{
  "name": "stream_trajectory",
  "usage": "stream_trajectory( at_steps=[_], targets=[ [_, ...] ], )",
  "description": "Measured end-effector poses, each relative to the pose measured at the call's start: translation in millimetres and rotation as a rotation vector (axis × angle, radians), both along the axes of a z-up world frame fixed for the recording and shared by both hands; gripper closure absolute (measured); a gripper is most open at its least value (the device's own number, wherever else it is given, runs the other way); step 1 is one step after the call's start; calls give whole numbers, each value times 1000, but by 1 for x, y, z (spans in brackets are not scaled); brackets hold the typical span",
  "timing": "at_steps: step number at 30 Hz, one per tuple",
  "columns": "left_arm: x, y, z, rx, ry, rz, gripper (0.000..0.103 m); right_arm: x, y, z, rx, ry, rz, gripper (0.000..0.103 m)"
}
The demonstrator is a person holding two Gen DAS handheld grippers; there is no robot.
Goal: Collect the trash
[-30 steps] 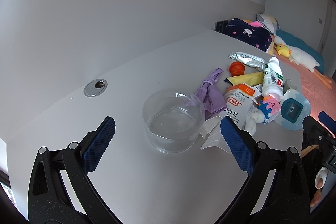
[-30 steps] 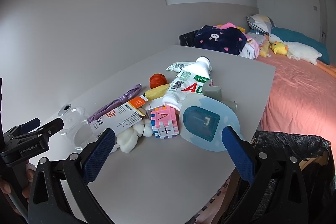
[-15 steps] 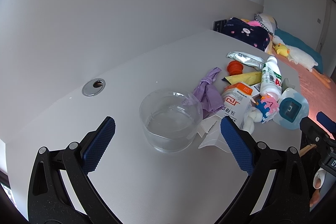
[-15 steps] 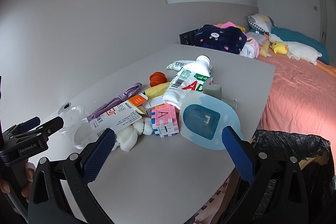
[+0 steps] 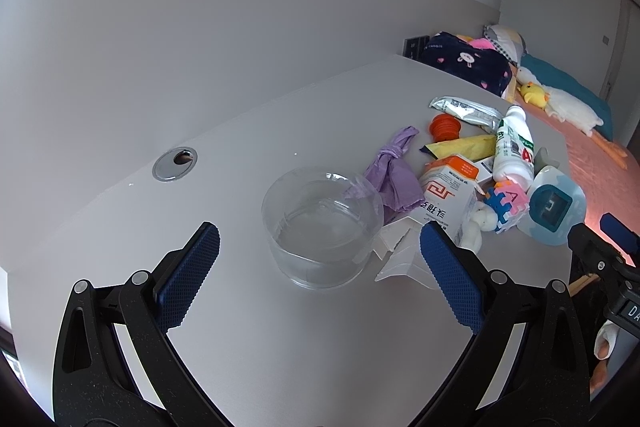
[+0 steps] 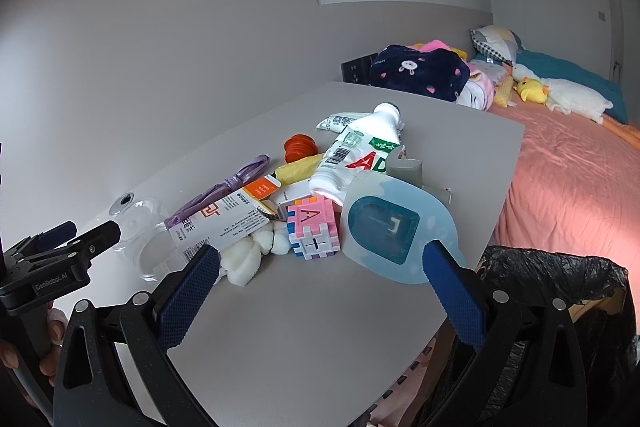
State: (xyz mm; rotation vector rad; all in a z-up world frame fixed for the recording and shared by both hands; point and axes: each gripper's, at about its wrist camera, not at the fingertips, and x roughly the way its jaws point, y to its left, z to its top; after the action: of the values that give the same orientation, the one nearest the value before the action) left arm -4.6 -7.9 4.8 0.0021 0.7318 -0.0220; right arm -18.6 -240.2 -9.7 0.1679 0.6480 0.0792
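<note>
The left gripper is hovering with its jaws spread wide, gripping nothing; its blue ribbed pads are flanking, without touching, a clear plastic bowl sitting upright on the white table. The right gripper is likewise standing wide apart and empty, its jaws framing the near edge of the trash pile without contact. The pile is lying on the right half of the table: a purple knotted bag touching the bowl's far rim, a white and orange carton lying on its side, folded white paper just beside the bowl, white cotton-like lumps, a pink foam letter cube, a pale blue disc with a dark teal square centre, a white drink bottle lying tipped over, a yellow wrapper, an orange cap and a silver sachet. A black bin bag is standing open just beside the table's right edge. A round metal cable grommet is sitting near the wall. Beyond the table a bed with a pink cover is carrying a navy blanket, pillows and a yellow duck toy.
</note>
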Motion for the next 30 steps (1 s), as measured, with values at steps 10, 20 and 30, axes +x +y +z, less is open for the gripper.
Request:
stream_trajectory(
  at_steps=[10, 20, 30],
  targets=[
    [0, 2, -1, -17, 2, -9, 6, 1, -2, -1, 0, 10, -2, 2],
    [3, 10, -7, -36, 24, -8, 6, 2, -11, -4, -2, -3, 34, 2],
    [15, 26, -16, -28, 56, 25, 6, 13, -47, -10, 21, 2, 31, 2]
  ],
)
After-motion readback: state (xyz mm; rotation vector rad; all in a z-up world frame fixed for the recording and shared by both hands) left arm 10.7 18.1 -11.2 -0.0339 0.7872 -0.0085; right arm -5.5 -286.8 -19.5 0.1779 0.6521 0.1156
